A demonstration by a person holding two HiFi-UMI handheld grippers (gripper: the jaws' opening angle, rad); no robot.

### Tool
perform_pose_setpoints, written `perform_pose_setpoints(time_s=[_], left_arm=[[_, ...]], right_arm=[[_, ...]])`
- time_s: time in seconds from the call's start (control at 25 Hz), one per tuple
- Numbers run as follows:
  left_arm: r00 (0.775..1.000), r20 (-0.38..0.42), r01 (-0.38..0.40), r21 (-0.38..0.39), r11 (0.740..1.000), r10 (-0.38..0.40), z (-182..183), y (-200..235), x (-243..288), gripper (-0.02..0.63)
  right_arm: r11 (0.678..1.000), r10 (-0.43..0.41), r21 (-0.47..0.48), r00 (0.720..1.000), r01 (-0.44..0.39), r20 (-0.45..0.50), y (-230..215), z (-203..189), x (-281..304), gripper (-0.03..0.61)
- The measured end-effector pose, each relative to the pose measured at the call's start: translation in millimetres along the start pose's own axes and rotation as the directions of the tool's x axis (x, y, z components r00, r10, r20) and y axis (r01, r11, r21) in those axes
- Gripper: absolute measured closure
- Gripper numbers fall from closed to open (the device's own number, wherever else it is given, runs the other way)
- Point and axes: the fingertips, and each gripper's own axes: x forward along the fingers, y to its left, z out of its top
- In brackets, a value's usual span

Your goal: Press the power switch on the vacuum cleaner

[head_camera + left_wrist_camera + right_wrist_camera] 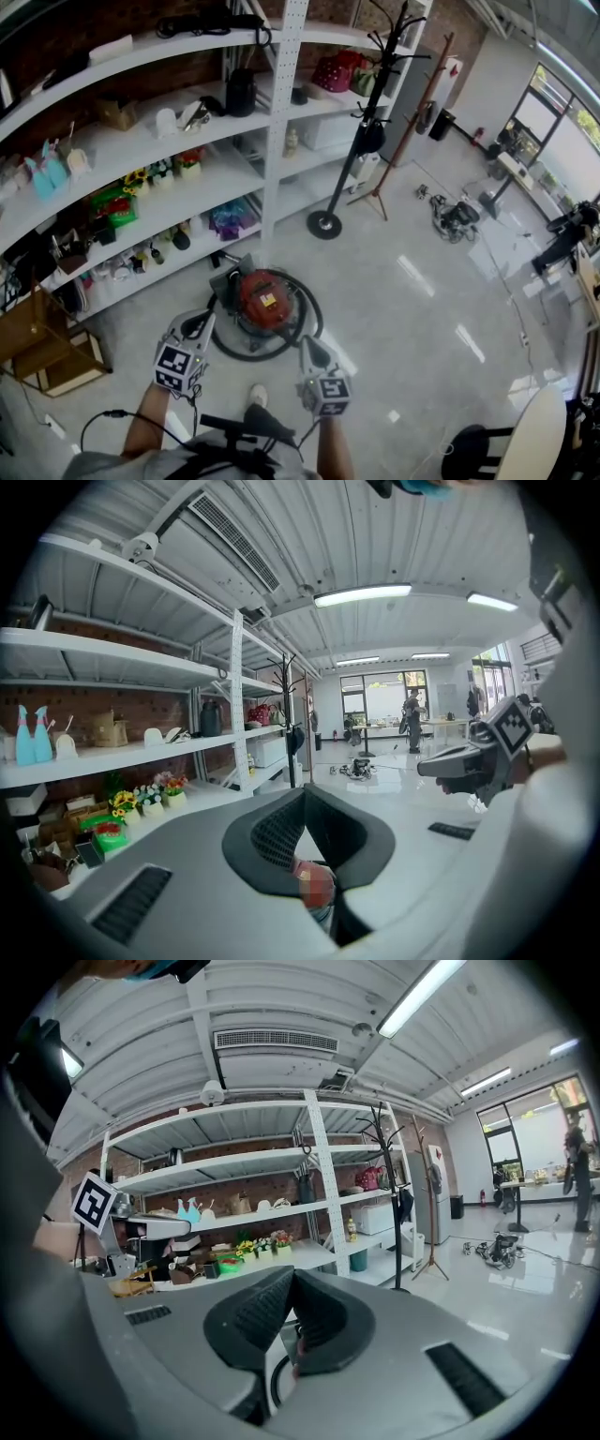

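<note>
The vacuum cleaner [265, 300] is a red round canister with a dark top, standing on the floor with its black hose [221, 343] coiled around it. In the head view my left gripper [202, 324] hovers over the canister's left edge. My right gripper [307, 345] hangs over the hose at its right front. Both point toward the shelves. In each gripper view the dark ribbed pads [274, 834] [262, 1309] meet with nothing between them. A small patch of red [298, 1342] shows below the right jaws. I cannot make out the power switch.
A long white shelf unit [187, 141] with flowers, bags and small items stands just behind the vacuum. A black coat stand [325, 223] rises at its right end. A wooden crate [56, 361] sits at the left, and a stool [473, 450] at the lower right.
</note>
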Motion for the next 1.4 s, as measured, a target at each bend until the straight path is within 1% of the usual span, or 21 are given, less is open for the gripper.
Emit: perform_pose_setpoints(time_s=[0.2, 0.4, 0.52, 0.76, 0.92, 1.08, 1.24, 1.36, 1.4], left_arm=[[1.0, 0.004, -0.025, -0.009, 1.0, 0.025, 7.9, 4.7, 31.3, 0.607], [0.999, -0.002, -0.038, -0.015, 0.999, 0.038, 12.1, 11.4, 50.9, 0.607], [0.999, 0.007, -0.048, -0.01, 0.999, 0.049, 16.6, 18.6, 61.5, 0.607], [0.999, 0.003, -0.054, -0.003, 0.999, 0.054, 15.8, 25.0, 77.3, 0.607], [0.999, 0.0, -0.045, 0.0, 0.999, 0.045, 19.1, 28.0, 86.7, 0.607], [1.0, -0.003, -0.022, -0.015, 1.0, 0.022, 16.4, 29.9, 103.5, 0.607], [1.0, -0.023, 0.018, -0.011, 1.0, -0.018, -1.3, 25.5, 124.3, 0.607], [0.998, -0.041, 0.053, -0.028, 0.998, -0.054, -16.5, 24.8, 141.6, 0.607], [0.996, -0.05, 0.066, -0.022, 0.998, -0.067, -22.3, 25.0, 146.3, 0.607]], right_arm=[[1.0, 0.017, -0.026, 0.999, -0.018, -0.029, -24.7, 3.8, 23.9, 0.567], [0.999, 0.032, -0.023, 0.999, -0.032, -0.032, -40.3, 13.4, 43.9, 0.566], [0.999, 0.043, -0.027, 0.998, -0.044, -0.036, -46.1, 20.0, 55.6, 0.566], [0.997, 0.063, -0.04, 0.997, -0.064, -0.035, -52.8, 25.0, 73.5, 0.566], [0.997, 0.062, -0.037, 0.998, -0.063, -0.033, -57.7, 28.4, 84.5, 0.566], [0.995, 0.038, -0.086, 0.999, -0.041, -0.032, -61.8, 31.3, 98.2, 0.566], [0.995, 0.046, -0.082, 0.998, -0.05, -0.05, -67.6, 18.0, 111.0, 0.567], [0.997, 0.033, -0.066, 0.997, -0.037, -0.063, -71.5, 9.6, 123.3, 0.568], [0.998, 0.031, -0.057, 0.997, -0.035, -0.069, -72.3, 5.4, 127.0, 0.567]])
